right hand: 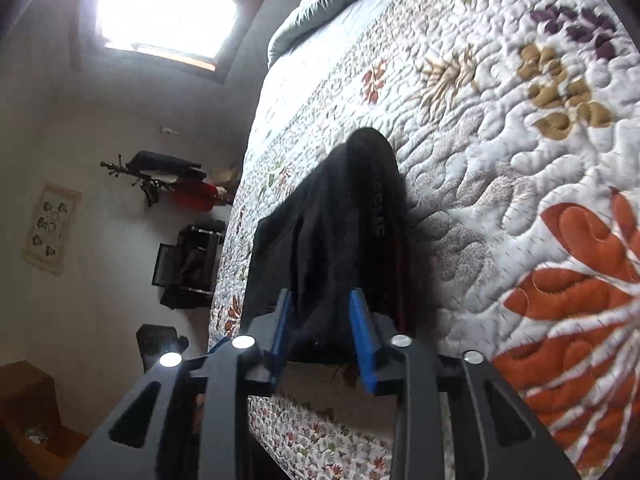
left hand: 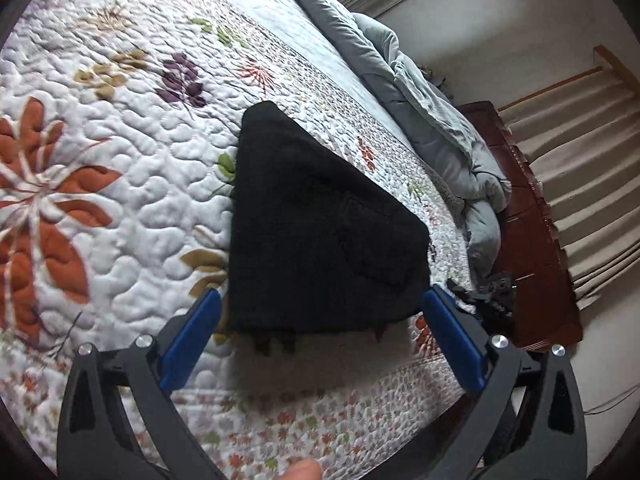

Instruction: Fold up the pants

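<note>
The black pants lie folded into a compact stack on the flower-patterned quilt. My left gripper is open wide just short of the stack's near edge, one blue finger off each near corner and neither touching cloth. In the right wrist view the pants show a flat part on the left and a raised fold on the right, with a lettered band along it. My right gripper stands partly open at the near edge. Dark cloth shows in the gap, and the pads do not visibly press on it.
A rumpled grey duvet lies along the far side of the bed, beside a dark wooden headboard and beige curtains. Past the bed's edge are a bright window, a coat rack and a dark shelf unit.
</note>
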The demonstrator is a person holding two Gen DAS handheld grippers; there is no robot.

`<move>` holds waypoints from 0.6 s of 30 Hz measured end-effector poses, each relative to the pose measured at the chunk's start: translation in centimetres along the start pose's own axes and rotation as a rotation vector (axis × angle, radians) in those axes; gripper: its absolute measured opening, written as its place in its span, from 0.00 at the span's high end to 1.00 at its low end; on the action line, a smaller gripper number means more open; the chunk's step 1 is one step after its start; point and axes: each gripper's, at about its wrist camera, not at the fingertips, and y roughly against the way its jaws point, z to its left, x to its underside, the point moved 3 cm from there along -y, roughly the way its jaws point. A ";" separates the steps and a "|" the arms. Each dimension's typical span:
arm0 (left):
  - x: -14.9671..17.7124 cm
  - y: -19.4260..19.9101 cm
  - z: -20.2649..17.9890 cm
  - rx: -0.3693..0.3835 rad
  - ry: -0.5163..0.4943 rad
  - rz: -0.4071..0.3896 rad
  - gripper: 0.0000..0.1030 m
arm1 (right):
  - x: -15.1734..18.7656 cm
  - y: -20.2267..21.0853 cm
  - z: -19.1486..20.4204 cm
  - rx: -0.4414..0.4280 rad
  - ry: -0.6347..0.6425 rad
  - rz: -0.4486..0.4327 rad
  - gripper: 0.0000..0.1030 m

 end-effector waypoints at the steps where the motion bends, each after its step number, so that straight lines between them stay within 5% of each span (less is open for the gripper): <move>1: 0.7 1.1 -0.6 -0.067 -0.043 -0.016 0.03 | 0.9 1.6 1.2 0.021 0.028 -0.041 0.48; 4: 3.5 4.5 -3.4 -0.326 -0.236 -0.099 0.03 | 4.3 5.6 4.0 0.101 0.076 -0.143 0.24; 6: 5.7 6.7 -5.4 -0.432 -0.325 -0.165 0.03 | 7.1 7.8 5.6 0.151 0.100 -0.193 0.18; 11: 10.9 11.7 -9.0 -0.491 -0.345 -0.293 0.03 | 14.7 10.6 9.7 0.288 0.187 -0.243 0.15; 18: 17.5 17.3 -13.2 -0.612 -0.368 -0.359 0.03 | 23.2 12.6 16.9 0.523 0.415 -0.332 0.07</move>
